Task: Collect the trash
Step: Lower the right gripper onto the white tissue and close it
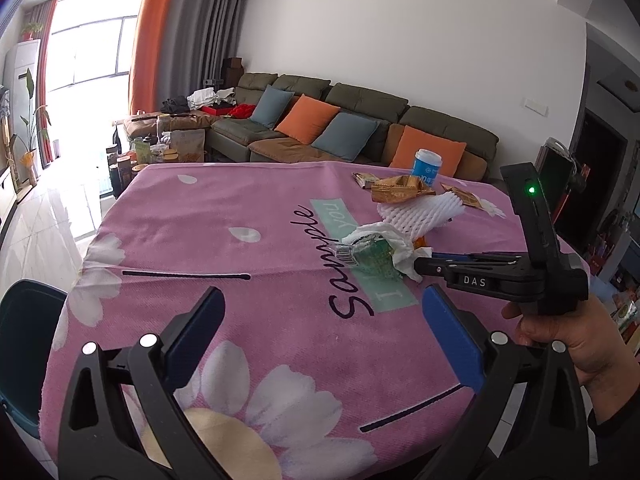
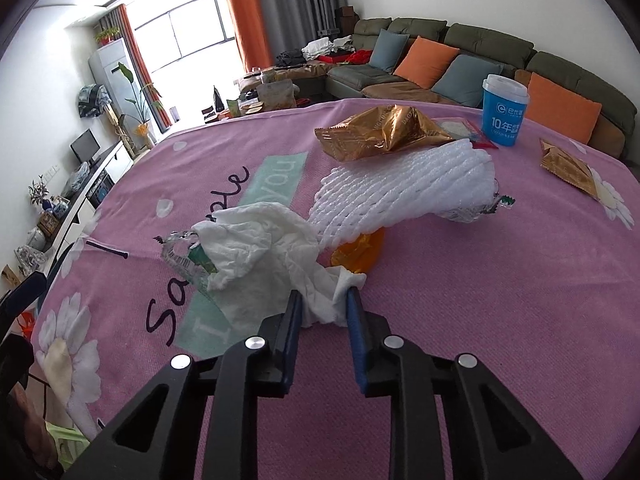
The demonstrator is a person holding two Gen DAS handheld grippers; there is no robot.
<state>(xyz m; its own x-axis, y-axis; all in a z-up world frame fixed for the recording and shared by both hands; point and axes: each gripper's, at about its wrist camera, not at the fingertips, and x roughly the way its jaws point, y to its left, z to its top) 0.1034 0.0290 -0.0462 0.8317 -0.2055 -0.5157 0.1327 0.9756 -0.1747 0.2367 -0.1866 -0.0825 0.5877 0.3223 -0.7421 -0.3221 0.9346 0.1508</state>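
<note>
Right gripper (image 2: 323, 300) clamped on tissue (image 2: 272, 252), centre frame, on pink cloth (image 2: 480, 300). Left gripper (image 1: 320, 312) wide open, empty, lower frame.

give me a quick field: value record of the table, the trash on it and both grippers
surface: table under pink floral cloth
right gripper: fingers closed on the crumpled white tissue
left gripper: open, nothing between its fingers, above the cloth
beside tissue: clear and green wrapper
behind tissue: white foam net, orange scrap under it
further back: gold wrapper, second gold wrapper, blue cup upright
bin: dark blue bin at the table's left edge
</note>
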